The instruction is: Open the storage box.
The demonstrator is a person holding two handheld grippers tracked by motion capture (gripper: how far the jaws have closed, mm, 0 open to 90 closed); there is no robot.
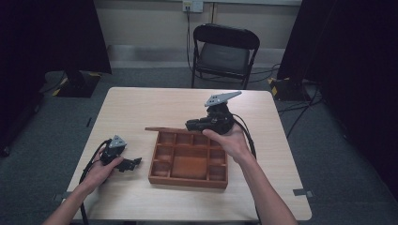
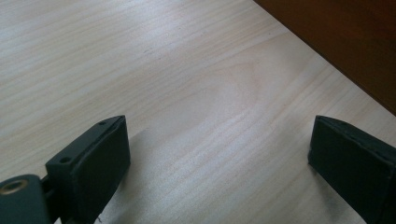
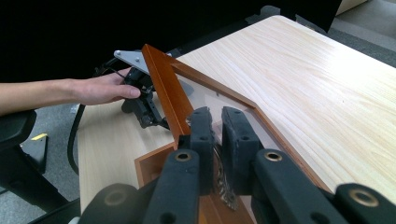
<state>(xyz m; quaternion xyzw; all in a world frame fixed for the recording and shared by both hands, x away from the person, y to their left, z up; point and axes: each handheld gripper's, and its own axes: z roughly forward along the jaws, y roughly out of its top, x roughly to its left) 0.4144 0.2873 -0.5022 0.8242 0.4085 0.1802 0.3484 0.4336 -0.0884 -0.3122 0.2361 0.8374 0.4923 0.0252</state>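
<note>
Two grippers, right gripper clamping box lid, left gripper spread.

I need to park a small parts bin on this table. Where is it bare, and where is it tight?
Bare: the table behind the wooden tray, and the strip along its right edge. Tight: between the left gripper and the tray, and at the lid held by the right gripper.

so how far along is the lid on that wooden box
Done: the right gripper has its jaws shut on the lid of the wooden box, the panel pinched between them. In hand: the lid is up, tilted behind the box's far edge, compartments exposed. Left: it is not yet set down or shut. The left gripper rests open on the table.
</note>
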